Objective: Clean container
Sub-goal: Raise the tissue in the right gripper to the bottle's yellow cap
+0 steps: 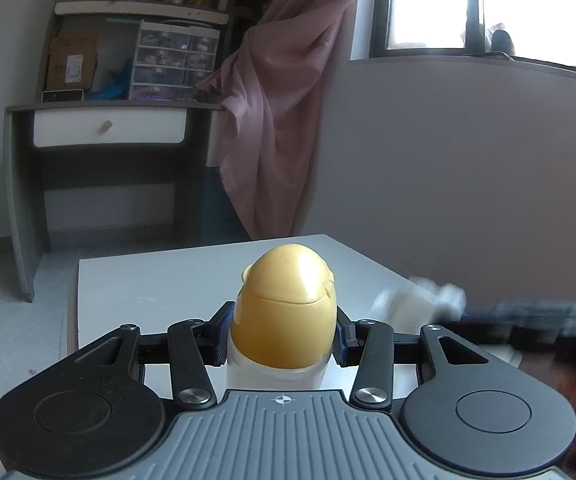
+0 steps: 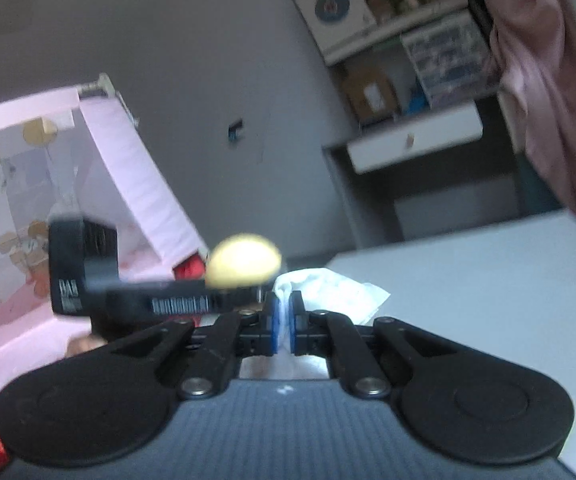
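A container (image 1: 284, 316) with a rounded gold cap and a pale clear body stands upright over the white table (image 1: 160, 280). My left gripper (image 1: 283, 340) is shut on it, its blue pads pressing both sides just below the cap. In the right wrist view the same gold cap (image 2: 244, 260) shows behind the left gripper's black arm. My right gripper (image 2: 286, 318) is shut on a crumpled white tissue (image 2: 331, 292), which bulges out beyond the pads. In the left wrist view that tissue (image 1: 415, 300) appears blurred to the right of the container, a short way off it.
A grey and white desk (image 1: 108, 128) with shelves and boxes stands beyond the table, beside a hanging pink curtain (image 1: 284, 100). A pink printed bag (image 2: 48, 208) stands to the left in the right wrist view. The table's far corner (image 1: 323, 240) lies just past the container.
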The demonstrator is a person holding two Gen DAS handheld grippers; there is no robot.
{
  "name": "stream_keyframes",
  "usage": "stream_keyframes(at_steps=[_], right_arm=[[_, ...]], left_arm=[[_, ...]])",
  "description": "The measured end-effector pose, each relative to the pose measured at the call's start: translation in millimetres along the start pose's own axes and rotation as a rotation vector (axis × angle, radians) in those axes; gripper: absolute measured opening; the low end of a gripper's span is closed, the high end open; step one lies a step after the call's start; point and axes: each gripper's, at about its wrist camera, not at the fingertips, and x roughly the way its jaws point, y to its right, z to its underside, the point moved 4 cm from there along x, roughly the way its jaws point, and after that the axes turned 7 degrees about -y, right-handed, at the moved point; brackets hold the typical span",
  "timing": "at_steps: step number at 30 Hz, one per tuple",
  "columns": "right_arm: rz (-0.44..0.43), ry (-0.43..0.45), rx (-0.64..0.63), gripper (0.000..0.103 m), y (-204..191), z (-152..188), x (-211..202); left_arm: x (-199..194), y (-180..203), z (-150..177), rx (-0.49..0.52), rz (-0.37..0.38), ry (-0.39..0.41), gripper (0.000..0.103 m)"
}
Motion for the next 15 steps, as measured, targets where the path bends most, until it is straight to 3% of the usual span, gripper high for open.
stream_keyframes(at_steps=[6,15], right_arm=[[-0.020,0.063,-0.035,0.005,-7,-26,4],[-0.144,-0.008,-0.080,0.005,-28,-31,30]], left_arm=[[0,0,-3,0.002,-0.004,0.002,0.047],[1,3,-6,0.012,-0.017,0.003,0.046]])
